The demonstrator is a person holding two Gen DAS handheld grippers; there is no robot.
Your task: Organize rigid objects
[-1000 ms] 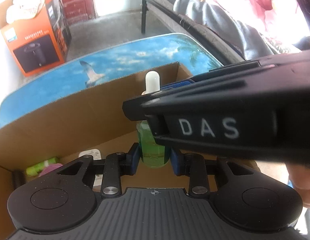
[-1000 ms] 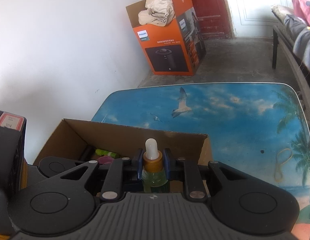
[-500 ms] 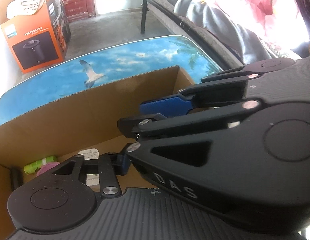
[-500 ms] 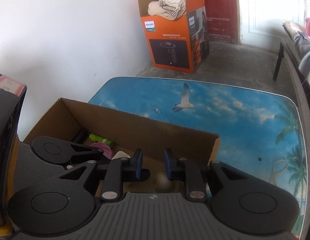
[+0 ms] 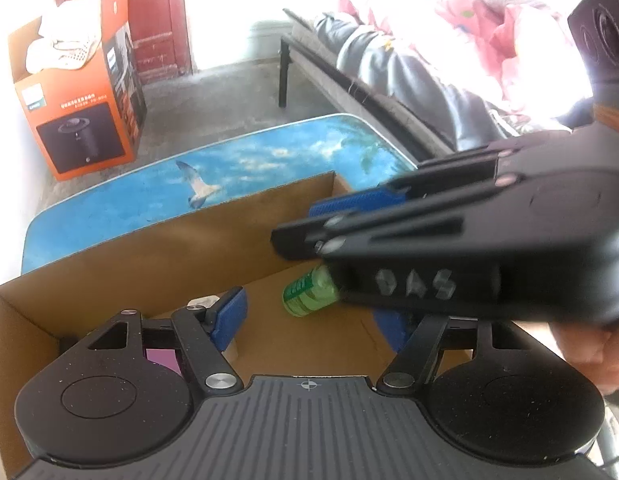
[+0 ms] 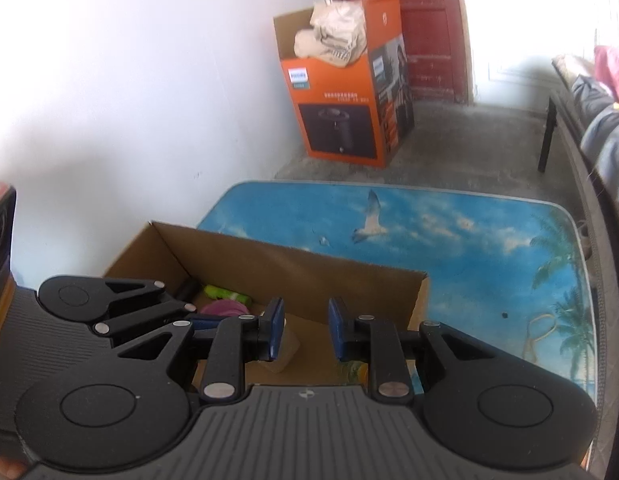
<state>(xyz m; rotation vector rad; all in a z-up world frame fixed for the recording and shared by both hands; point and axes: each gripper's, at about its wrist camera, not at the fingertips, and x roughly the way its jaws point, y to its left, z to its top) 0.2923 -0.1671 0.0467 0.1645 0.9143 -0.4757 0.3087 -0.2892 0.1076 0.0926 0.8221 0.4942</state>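
Cardboard box (image 5: 157,248) on my seagull-print table (image 6: 449,224); my left gripper (image 5: 309,320), jaws just widened, holding nothing; my right gripper (image 6: 305,330), narrowly parted, empty; green dropper bottle (image 5: 309,292) lying on the box floor.

Blown-out daylight, fisheye bending, slight motion blur

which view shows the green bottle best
The left wrist view. There the green bottle lies on its side on the floor of the cardboard box, its label end clear though the right tool covers its other end. The right wrist view shows only a blurred sliver behind that tool's finger.
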